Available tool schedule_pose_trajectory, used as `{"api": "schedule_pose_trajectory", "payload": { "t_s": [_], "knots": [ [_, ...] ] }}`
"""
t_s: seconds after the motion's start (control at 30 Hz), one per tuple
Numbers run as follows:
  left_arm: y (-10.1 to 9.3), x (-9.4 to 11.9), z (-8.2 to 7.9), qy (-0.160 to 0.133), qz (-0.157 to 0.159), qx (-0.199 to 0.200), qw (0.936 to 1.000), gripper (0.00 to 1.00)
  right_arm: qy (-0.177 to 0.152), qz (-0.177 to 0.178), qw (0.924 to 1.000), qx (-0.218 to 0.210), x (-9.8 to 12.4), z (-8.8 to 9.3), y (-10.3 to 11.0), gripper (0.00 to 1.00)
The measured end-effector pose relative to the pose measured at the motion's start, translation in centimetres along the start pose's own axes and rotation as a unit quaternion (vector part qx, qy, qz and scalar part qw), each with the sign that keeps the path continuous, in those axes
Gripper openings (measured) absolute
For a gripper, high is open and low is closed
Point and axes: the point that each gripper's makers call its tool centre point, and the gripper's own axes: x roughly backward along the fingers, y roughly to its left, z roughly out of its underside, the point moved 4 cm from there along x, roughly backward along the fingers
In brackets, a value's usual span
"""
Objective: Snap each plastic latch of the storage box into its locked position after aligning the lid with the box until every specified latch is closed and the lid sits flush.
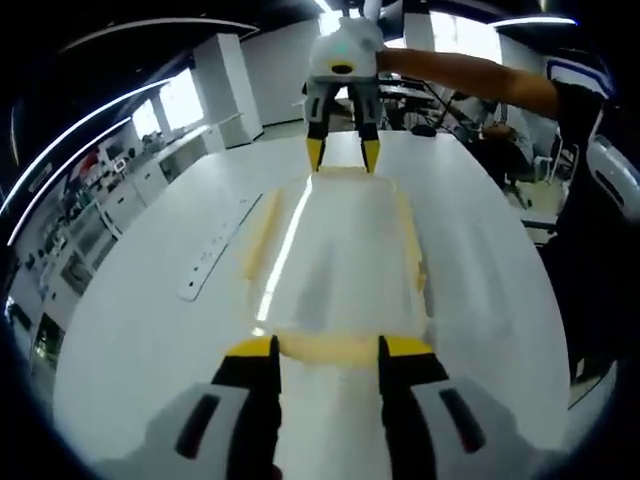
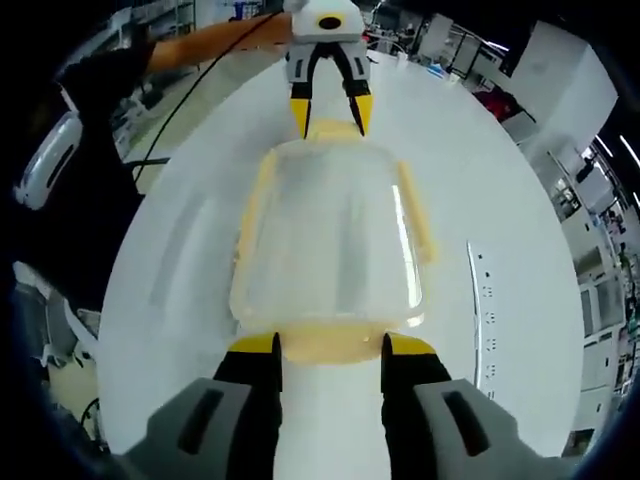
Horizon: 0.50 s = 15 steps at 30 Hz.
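Note:
A clear storage box with its lid (image 1: pixel 335 260) (image 2: pixel 330 230) lies lengthwise on the white table, and the lid rests on top of it. Pale yellow latches run along both long sides (image 1: pixel 262 235) (image 2: pixel 415 215) and both ends. My left gripper (image 1: pixel 328 345) is open, its yellow-tipped jaws on either side of the near end latch (image 1: pixel 330 358). At the opposite end my right gripper (image 2: pixel 330 345) is open around that end's latch (image 2: pixel 330 352). Each gripper also appears at the top of the other's view, the right gripper (image 1: pixel 343 157) and the left gripper (image 2: pixel 331 118), jaws apart over the far rim.
A white power strip (image 1: pixel 215 250) (image 2: pixel 483 310) lies on the table (image 1: pixel 150 330) beside the box. A person's arm (image 1: pixel 470 70) (image 2: pixel 200 40) reaches in, with the body along the table edge. Desks and shelves stand beyond.

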Motion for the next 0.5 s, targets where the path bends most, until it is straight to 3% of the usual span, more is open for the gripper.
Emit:
{"api": "schedule_pose_trajectory", "payload": {
  "t_s": [0.5],
  "knots": [
    [-2.6, -0.8, -0.3, 0.0, 0.041, 0.018, 0.999, 0.37, 0.005, -0.029, 0.9993, -0.021, 0.3, 0.8, 3.1, 0.36]
  ]
}}
